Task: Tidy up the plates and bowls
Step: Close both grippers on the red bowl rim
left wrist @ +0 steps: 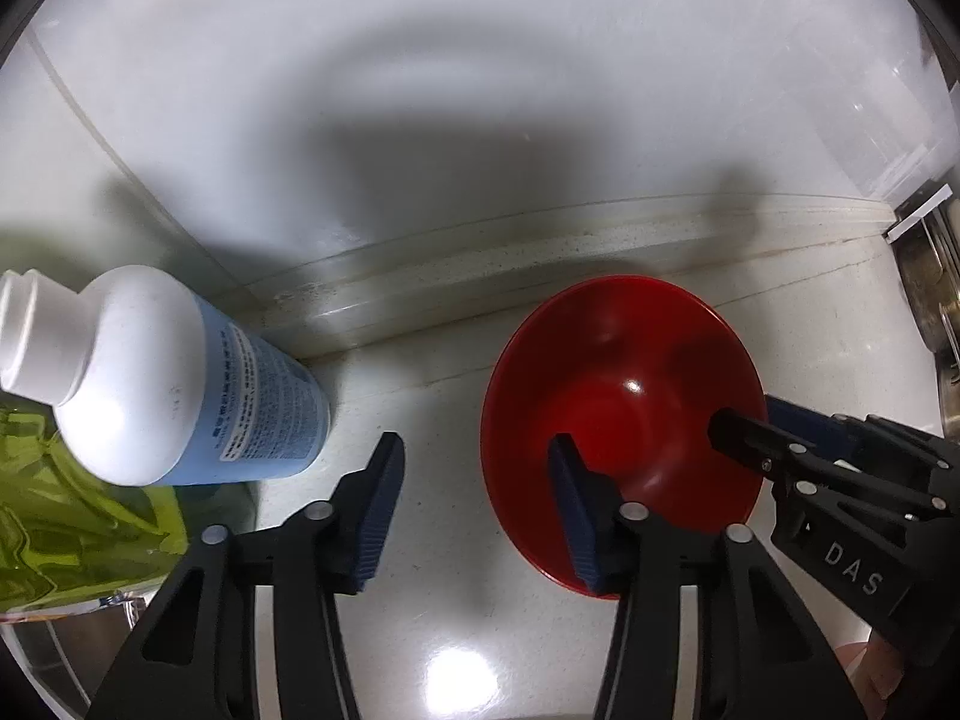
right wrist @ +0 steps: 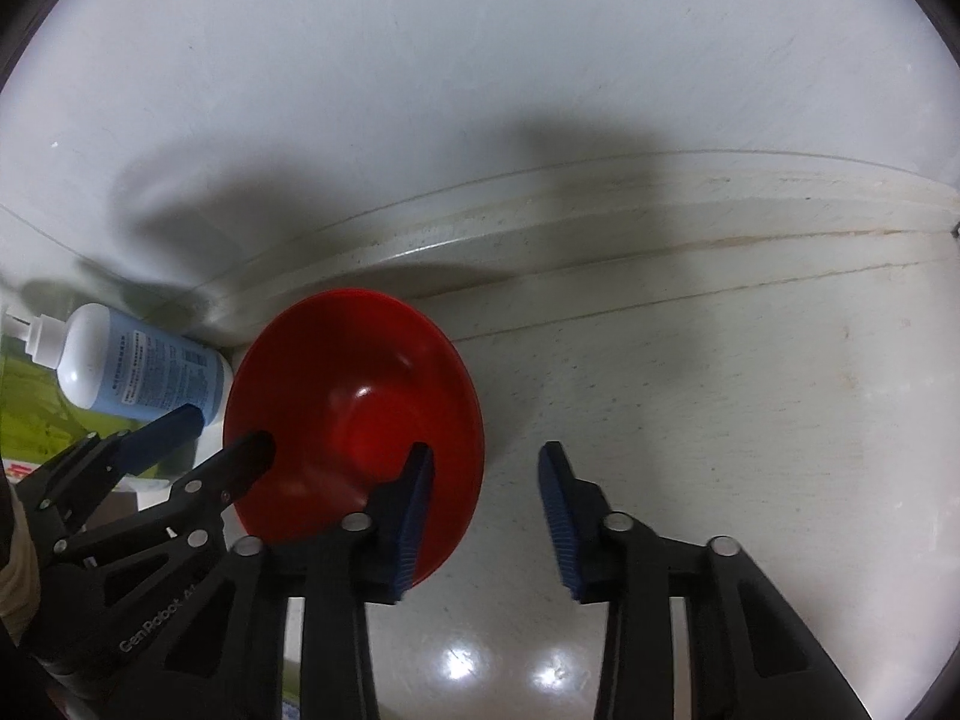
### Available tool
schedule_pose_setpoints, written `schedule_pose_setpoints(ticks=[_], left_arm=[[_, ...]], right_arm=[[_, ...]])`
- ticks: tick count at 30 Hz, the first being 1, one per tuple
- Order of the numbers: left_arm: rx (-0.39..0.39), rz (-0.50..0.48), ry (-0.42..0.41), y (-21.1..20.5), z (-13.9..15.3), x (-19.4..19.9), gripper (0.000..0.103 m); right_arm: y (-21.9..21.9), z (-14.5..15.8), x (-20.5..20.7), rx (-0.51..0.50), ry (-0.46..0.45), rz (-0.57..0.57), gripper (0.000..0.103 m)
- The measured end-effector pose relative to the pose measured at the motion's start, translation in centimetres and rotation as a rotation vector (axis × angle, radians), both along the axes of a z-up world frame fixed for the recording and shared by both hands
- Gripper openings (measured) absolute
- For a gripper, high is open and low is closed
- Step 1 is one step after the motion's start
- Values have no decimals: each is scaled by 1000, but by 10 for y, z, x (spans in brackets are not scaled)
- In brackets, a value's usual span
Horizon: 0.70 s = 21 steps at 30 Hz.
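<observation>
The red bowl's [left wrist: 624, 384] near rim hides behind both fingers. The left hand-held gripper [left wrist: 474, 504] and right hand-held gripper [right wrist: 486, 510] each straddle it part-open, contact unclear, on the counter [right wrist: 720, 390].

Both grippers, left [left wrist: 474, 504] and right [right wrist: 486, 516], point steeply down, fingers parted.

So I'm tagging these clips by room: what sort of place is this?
Most likely a kitchen counter. A red bowl sits on a pale speckled countertop where it meets a white wall, metal cookware shows at the edge, and a white bottle with a blue label stands nearby.
</observation>
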<state>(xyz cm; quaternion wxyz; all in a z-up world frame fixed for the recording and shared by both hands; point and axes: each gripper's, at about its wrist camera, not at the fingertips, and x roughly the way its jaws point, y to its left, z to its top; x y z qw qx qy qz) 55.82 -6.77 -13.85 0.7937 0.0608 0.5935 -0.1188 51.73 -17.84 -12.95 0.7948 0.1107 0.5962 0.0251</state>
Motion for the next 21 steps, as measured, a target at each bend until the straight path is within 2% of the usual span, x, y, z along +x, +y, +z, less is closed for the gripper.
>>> schedule_pose_setpoints(ticks=[4,6,8,12,21], left_arm=[[-11,-4,15,-4,-5,2,35],[-20,-3,26,-6,-9,3,25],[-27,-5,39,-6,-12,6,19],[-49,-1,50,-12,-13,5,15],[-65,13,27,-13,-7,1,15]], right_arm=[[0,-4,0,18,13,10,23],[1,-6,0,21,18,11,19],[0,-7,0,27,21,11,16],[0,-9,-1,37,28,15,12],[5,-11,3,25,28,14,11]])
